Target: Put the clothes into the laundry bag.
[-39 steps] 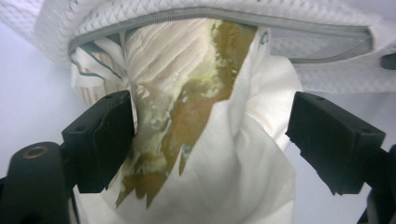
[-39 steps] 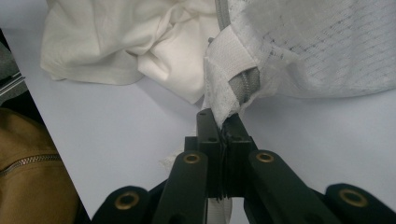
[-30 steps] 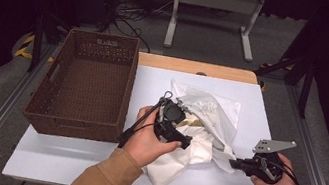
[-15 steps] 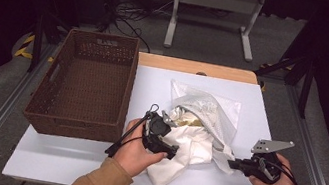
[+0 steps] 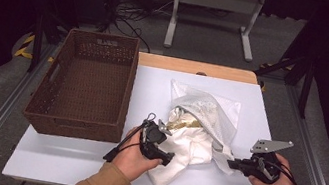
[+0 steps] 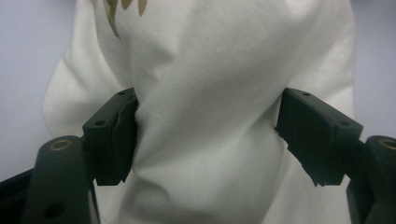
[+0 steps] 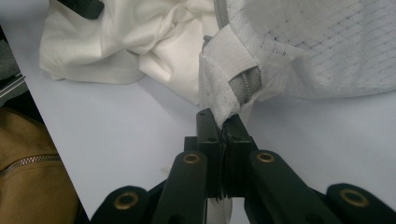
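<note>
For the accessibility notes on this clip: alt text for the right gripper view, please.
The right gripper is shut on the zipper-end corner of a white mesh laundry bag lying on a white table. A crumpled white garment spills out of the bag behind it.

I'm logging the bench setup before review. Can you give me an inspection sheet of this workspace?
Surface: white table top, wooden strip at the far edge.
Job's things: white garment half out of a mesh laundry bag.
Clutter: empty brown wicker basket at left.
Grippers: left gripper has just been closing, jaws straddling the garment; right gripper shut on the bag's zipper corner.
Cables: black leads trail from both grippers.
Surroundings: dark floor, metal stand behind.
</note>
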`<state>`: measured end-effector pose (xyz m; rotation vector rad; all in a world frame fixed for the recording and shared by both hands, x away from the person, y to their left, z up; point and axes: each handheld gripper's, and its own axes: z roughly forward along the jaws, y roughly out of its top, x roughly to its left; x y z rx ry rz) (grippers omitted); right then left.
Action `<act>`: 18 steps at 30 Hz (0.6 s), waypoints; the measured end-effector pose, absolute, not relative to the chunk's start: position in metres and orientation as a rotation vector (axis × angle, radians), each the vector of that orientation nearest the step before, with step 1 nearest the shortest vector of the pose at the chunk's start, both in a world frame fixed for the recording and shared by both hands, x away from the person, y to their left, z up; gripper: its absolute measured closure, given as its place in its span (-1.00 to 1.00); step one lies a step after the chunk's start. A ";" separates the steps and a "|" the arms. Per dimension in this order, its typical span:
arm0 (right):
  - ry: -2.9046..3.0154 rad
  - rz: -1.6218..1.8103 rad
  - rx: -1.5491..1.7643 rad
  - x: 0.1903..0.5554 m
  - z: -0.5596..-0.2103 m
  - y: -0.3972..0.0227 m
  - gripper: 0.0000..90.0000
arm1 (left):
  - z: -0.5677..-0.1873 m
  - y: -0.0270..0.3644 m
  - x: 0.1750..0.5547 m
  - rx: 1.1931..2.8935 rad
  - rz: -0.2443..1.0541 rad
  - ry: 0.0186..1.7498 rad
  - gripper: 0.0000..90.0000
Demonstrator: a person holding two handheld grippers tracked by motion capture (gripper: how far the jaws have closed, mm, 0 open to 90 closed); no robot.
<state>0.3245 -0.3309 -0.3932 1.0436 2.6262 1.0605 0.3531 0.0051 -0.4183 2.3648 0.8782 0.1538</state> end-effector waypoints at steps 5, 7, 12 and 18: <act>2.631 1.060 1.040 0.325 -0.394 -0.330 0.97 | -0.426 0.003 0.352 2.390 0.138 0.871 -0.41; 2.631 1.060 1.039 0.325 -0.394 -0.330 0.97 | -0.430 0.002 0.352 2.404 0.131 0.861 -0.37; 2.636 1.059 1.037 0.325 -0.395 -0.328 0.96 | -0.436 -0.002 0.352 2.438 0.113 0.849 -0.24; 2.641 1.057 1.032 0.325 -0.396 -0.327 0.96 | -0.439 -0.009 0.349 2.480 0.142 0.826 -0.10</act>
